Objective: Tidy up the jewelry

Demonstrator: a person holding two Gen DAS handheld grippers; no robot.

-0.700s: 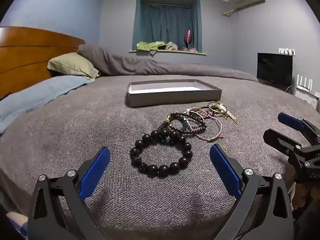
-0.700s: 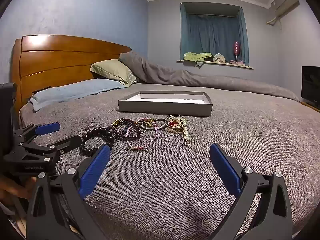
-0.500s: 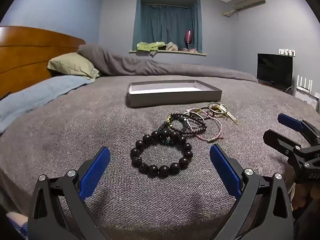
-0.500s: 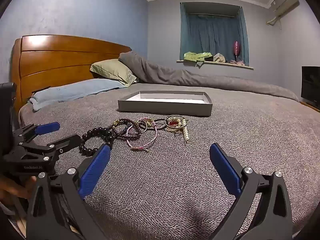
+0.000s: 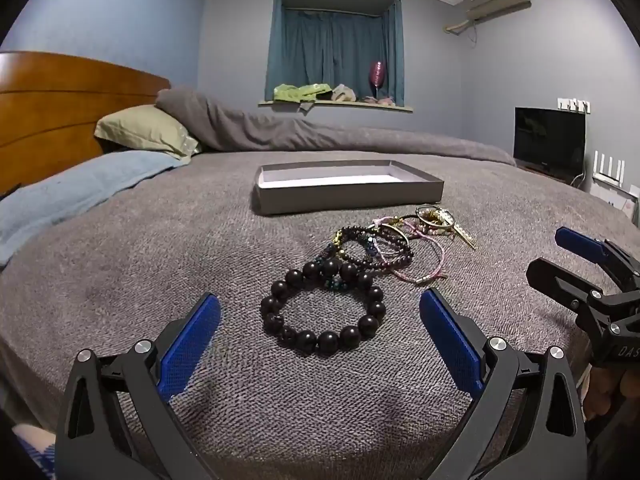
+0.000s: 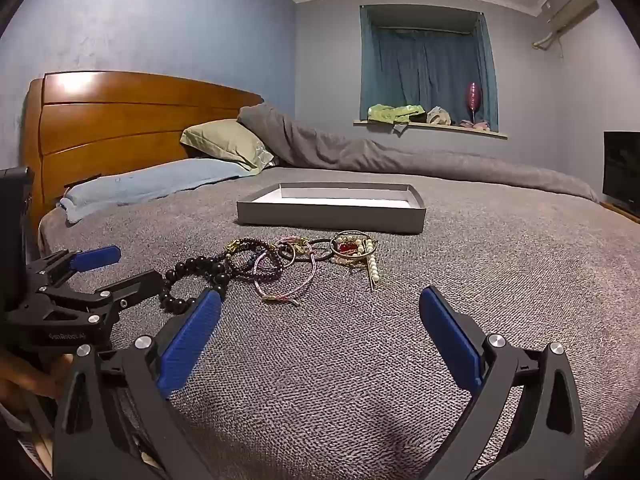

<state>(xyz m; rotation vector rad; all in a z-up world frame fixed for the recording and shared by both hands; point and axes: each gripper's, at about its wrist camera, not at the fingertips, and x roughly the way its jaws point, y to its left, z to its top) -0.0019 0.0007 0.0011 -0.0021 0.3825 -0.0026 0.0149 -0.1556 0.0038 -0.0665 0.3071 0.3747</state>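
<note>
On the grey woven bedspread [image 5: 168, 264] lay a loose pile of jewelry, just in front of a shallow grey cardboard tray with a white floor [image 5: 348, 194], which looked empty. Nearest the left hand-held gripper [image 5: 320, 334] was a bracelet of large round dark wooden beads [image 5: 324, 308], lying flat as an open ring and framed between that gripper's wide-spread blue pads without touching either. Its far edge overlapped a tangle of smaller dark beaded bracelets [image 5: 372, 248]; beside those lay a thin pink cord bracelet [image 6: 286, 276], and farther right a gold bangle cluster with a red stone and pearls [image 6: 354, 248].

The right hand-held gripper [image 6: 320, 330] was likewise spread wide and empty, hovering over bare bedspread, near the pile but apart from it.

The big bead bracelet probably had some weight and was likely strung on elastic, so it would sag and swing once lifted. The polished beads looked slippery; pinching across one side of the ring, with the pads closing on two or three beads, seemed safer than gripping a single bead. The soft bedspread would give under the pads, which should help them get beneath the beads. The main risk appeared to be snagging the overlapping smaller strands. The cord bracelet looked light and limp, and the bangle stiff but delicate.
</note>
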